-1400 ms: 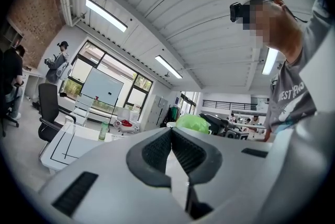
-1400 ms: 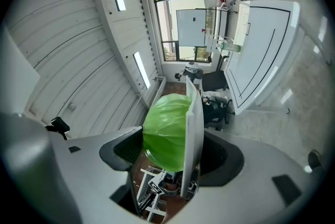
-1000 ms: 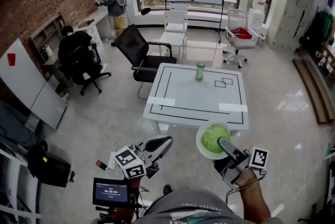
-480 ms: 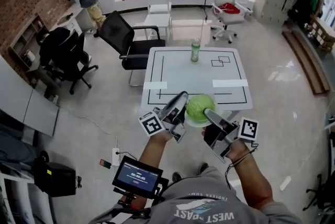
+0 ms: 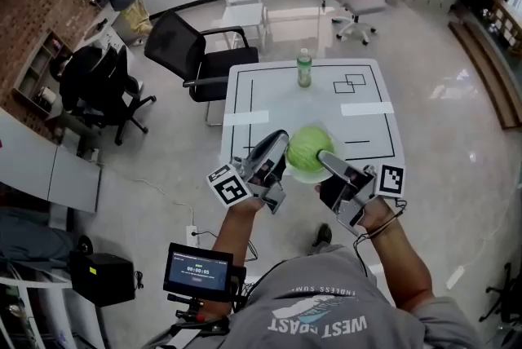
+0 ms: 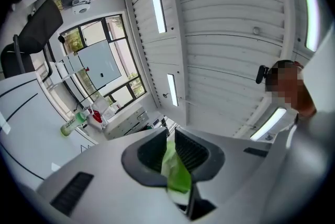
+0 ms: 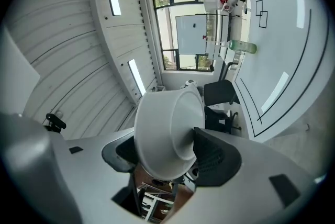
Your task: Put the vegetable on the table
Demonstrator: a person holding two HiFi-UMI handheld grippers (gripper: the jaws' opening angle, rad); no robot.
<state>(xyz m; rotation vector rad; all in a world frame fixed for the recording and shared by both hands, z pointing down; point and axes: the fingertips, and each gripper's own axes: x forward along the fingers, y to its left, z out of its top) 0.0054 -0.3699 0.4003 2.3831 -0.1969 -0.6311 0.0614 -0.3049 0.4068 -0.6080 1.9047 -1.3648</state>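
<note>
A green leafy vegetable lies in a white bowl held over the near edge of the white table. My right gripper is shut on the bowl's rim. In the right gripper view the bowl fills the gap between the jaws, which have just been closing slightly on it. My left gripper reaches in from the left and is shut on the vegetable. In the left gripper view a green leaf is pinched between the dark pads.
The table has black line markings, two white tape strips and a green bottle near its far edge. A black office chair stands at its left. People are at the desks far left. A timer screen stands by my legs.
My left gripper came up from the lower left to the bowl and took hold of the vegetable. Both grippers and the bowl now hang over the table's near edge.
</note>
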